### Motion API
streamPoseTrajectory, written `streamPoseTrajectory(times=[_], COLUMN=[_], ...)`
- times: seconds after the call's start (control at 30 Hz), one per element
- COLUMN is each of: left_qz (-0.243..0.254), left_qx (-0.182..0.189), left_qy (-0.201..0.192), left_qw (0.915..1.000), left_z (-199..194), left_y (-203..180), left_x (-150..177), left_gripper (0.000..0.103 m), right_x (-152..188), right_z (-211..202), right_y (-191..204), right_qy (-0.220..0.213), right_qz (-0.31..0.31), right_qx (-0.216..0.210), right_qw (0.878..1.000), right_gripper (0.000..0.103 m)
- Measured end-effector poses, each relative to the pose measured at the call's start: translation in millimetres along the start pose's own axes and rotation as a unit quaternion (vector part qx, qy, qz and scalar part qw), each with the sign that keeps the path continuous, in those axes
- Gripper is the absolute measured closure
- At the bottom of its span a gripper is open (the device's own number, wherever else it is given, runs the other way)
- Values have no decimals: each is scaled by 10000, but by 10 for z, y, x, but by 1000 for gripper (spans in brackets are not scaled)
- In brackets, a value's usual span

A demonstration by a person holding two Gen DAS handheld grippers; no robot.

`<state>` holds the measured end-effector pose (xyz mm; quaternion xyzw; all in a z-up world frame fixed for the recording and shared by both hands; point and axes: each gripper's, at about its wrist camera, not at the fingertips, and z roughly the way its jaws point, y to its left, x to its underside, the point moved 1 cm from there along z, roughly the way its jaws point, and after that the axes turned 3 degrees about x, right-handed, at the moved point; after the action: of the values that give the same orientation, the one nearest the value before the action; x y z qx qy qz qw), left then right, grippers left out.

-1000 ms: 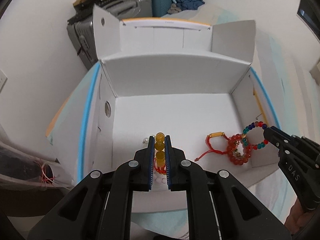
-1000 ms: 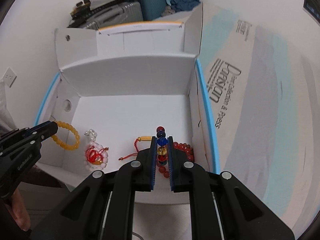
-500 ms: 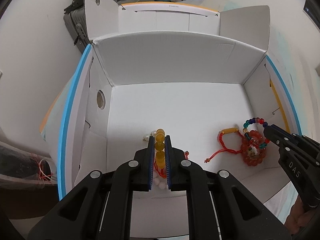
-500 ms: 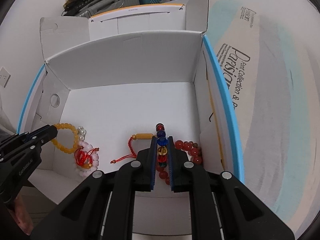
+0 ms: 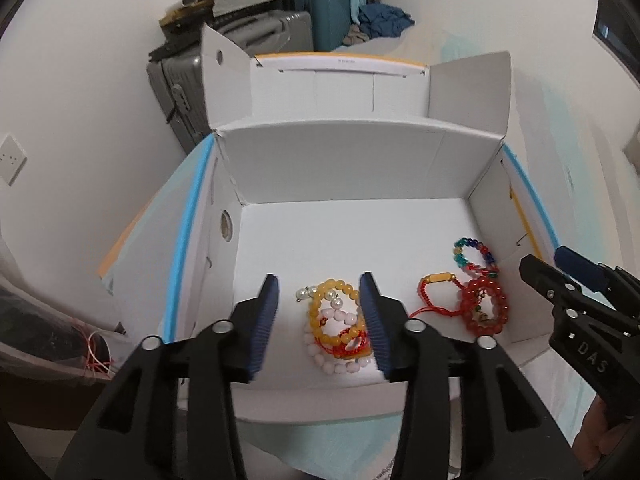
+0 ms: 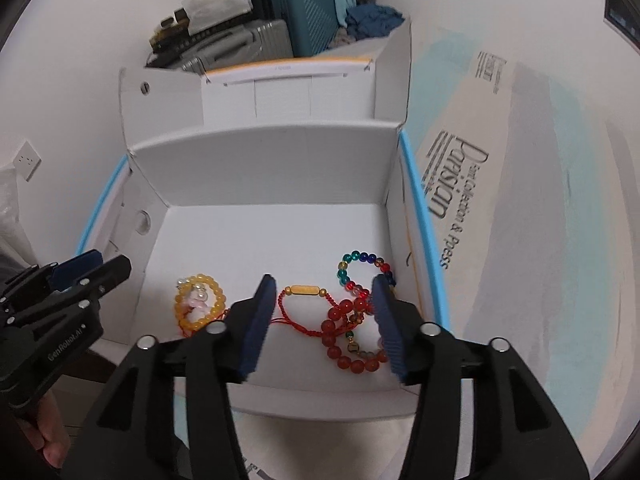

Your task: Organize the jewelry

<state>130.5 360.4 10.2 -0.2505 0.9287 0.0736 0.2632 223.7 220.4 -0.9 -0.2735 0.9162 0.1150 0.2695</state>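
An open white cardboard box (image 5: 344, 168) holds all the bracelets. My left gripper (image 5: 319, 278) hovers over its near left floor, jaws opening, nothing pressed between the pads. Below it a yellow bead bracelet (image 5: 313, 312) lies on a pink bead bracelet (image 5: 332, 365) and some pearls (image 5: 304, 293). My right gripper (image 6: 324, 280) hangs over the near right corner, jaws also opening and empty. Under it lie a multicoloured bead bracelet (image 6: 362, 258), a red bead bracelet (image 6: 332, 328) and a red cord bracelet with a gold tube (image 6: 306, 291).
Box flaps stand up at the back and sides, and the near wall is low. Grey (image 5: 176, 92) and teal suitcases (image 5: 320, 12) are stacked behind the box. A printed sheet (image 6: 460, 184) lies to its right. A plastic bag (image 5: 48, 320) sits at the left.
Both grippers went from shut to open. The yellow bracelet dropped onto the pink and pearl pile. The multicoloured one dropped beside the red beads. Both grippers drew back from the box floor.
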Motion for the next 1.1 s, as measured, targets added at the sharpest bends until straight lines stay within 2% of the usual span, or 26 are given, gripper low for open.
streamPoseTrajectory(times=[0.03, 0.1, 0.17, 0.2, 0.4, 0.6, 0.73, 1.1], left_qz=[-4, -80, -95, -78, -56, -43, -30, -88], left_qx=[-6, 17, 51, 63, 88, 123, 142, 91], left_qy=[-30, -114, -217, -267, -470, -626, -713, -761], left_qw=[10000, 9999, 9997, 9996, 9988, 9980, 9973, 9970], left_z=[-42, -152, -269, -336, -601, -751, -780, -785], left_y=[2, 21, 23, 14, -7, 18, 59, 156], left_x=[5, 31, 64, 87, 229, 428, 593, 1040], left_gripper=[55, 36, 33, 27, 14, 6, 6, 6], right_x=[8, 23, 58, 77, 253, 480, 703, 1076], right_z=[-74, -193, -319, -373, -661, -814, -910, -1025], right_y=[-6, -20, -41, -49, -90, -102, -8, 9], right_qy=[-67, -136, -208, -248, -473, -585, -778, -836], right_qz=[8, 41, 96, 118, 67, -33, -307, -90], right_qx=[-10, -10, -36, -25, 64, 143, 415, 358], right_qw=[10000, 9999, 9997, 9996, 9988, 9982, 9956, 9958], right_gripper=[44, 36, 29, 24, 17, 10, 8, 8])
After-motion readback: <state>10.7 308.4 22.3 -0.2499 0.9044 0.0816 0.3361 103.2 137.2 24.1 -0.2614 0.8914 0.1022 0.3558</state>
